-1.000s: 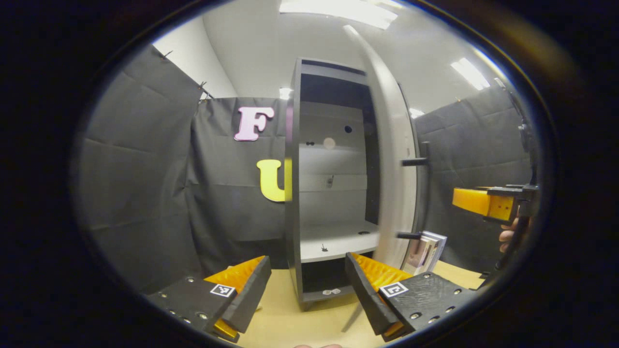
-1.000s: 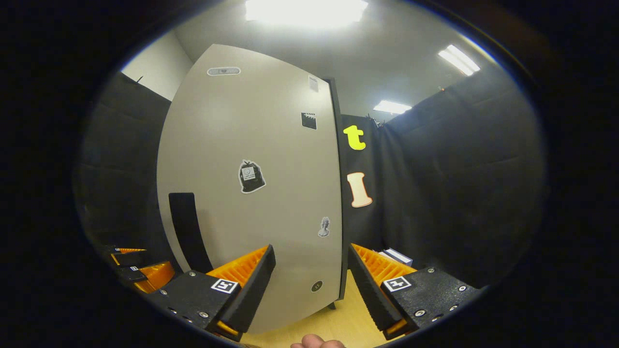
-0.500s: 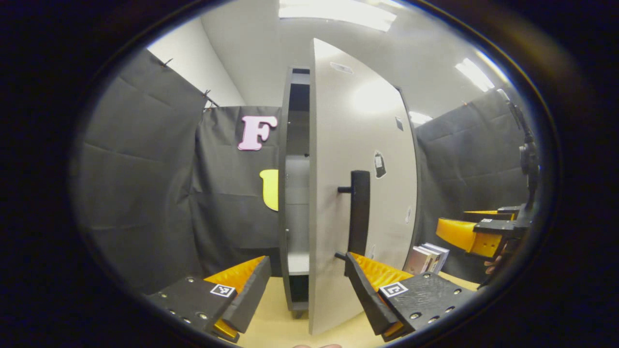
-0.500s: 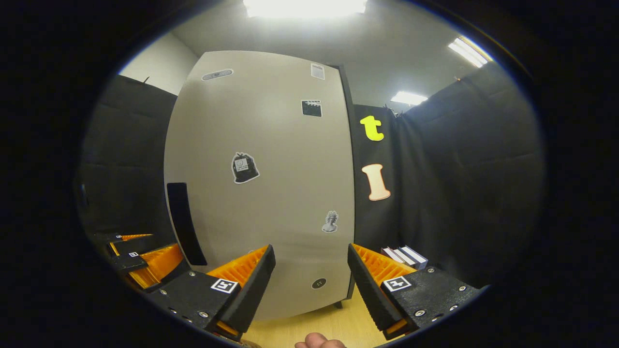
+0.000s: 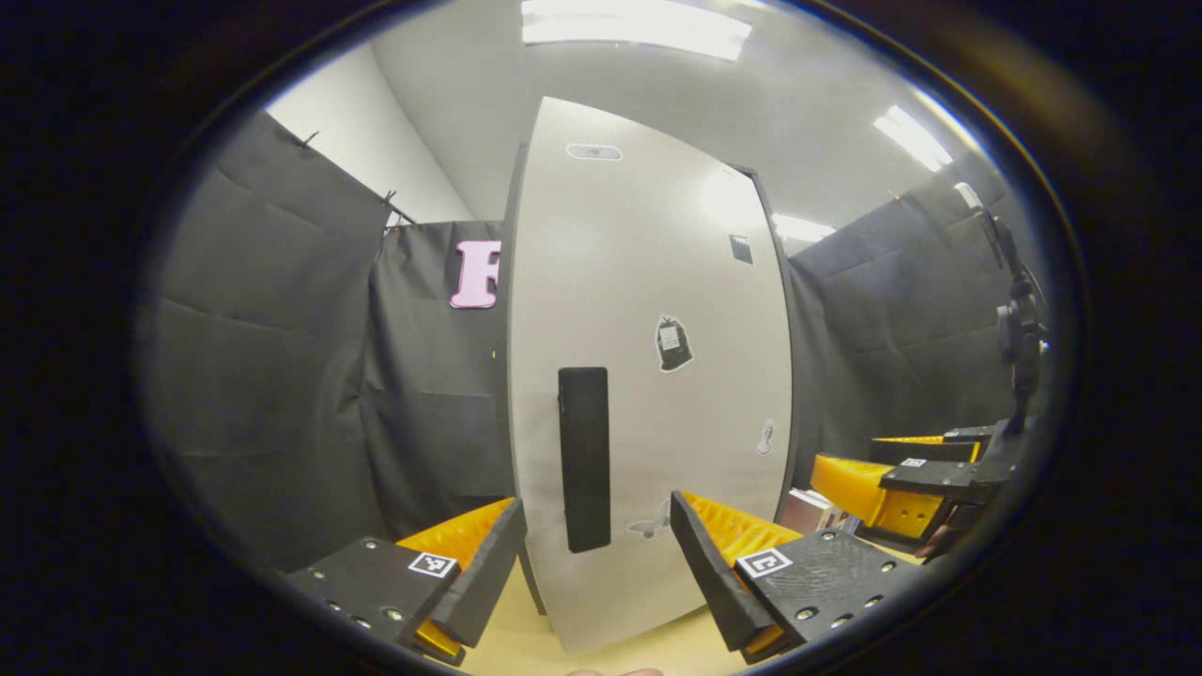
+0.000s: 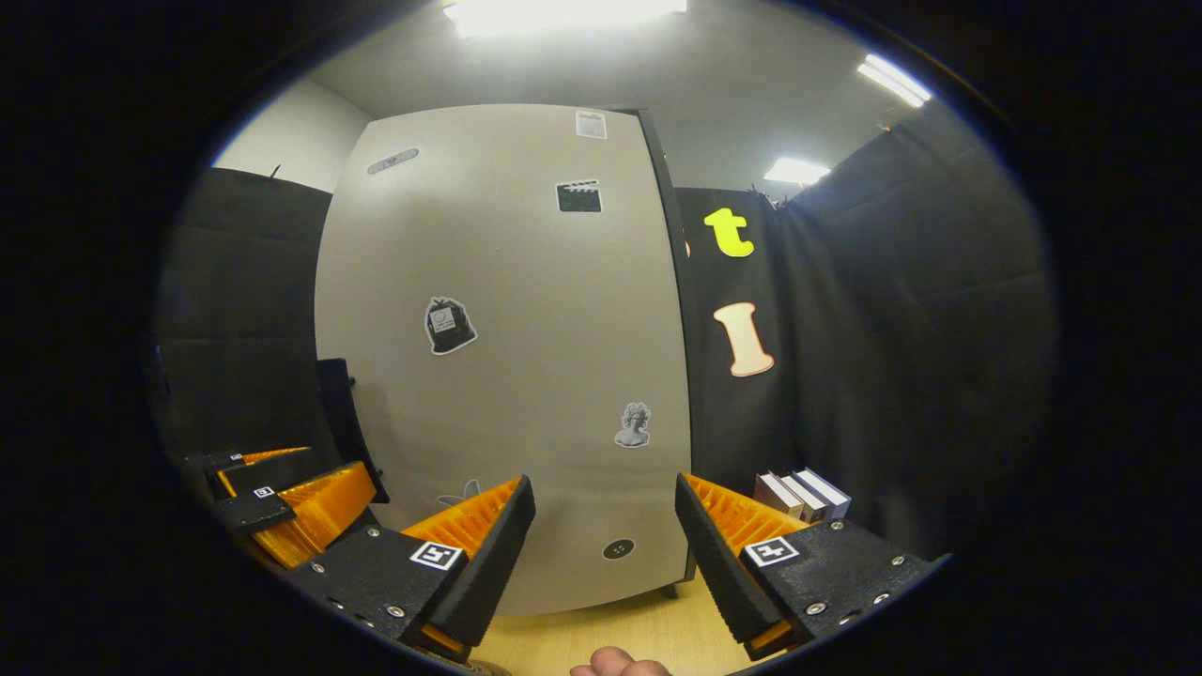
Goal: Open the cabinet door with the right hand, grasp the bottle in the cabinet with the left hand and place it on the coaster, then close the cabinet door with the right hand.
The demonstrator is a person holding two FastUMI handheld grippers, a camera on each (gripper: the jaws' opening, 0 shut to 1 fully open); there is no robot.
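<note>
The cabinet door [image 5: 657, 376] stands flat across the front of the cabinet in the left gripper view, its pale face toward the camera and its dark upright handle [image 5: 584, 458] near its left edge. Several small stickers dot the door, among them a dark one [image 5: 672, 343] near the middle. The door hides the inside of the cabinet, so the bottle and the coaster cannot be placed from these views. The left tool [image 5: 596, 563] hangs in front of the door's lower part with its fingers spread wide and nothing between them, above the light wooden tabletop [image 5: 526, 648]. At the right edge of that view the right tool [image 5: 883, 474] is held low, beside the door's right side.

In the right gripper view the door [image 6: 507, 376] again covers the cabinet front, and the right tool [image 6: 601, 554] sits open and empty just before its lower edge. A few books [image 6: 803, 493] stand to the right of the cabinet against the black cloth wall. The left tool [image 6: 291, 507] shows at the lower left, near the handle [image 6: 343, 422].

A second ago the door was swung wide and the bare shelves inside were in view; half a second ago it was partly shut with a narrow gap. Now it lies closed over the opening. Both tools were open and empty throughout.
</note>
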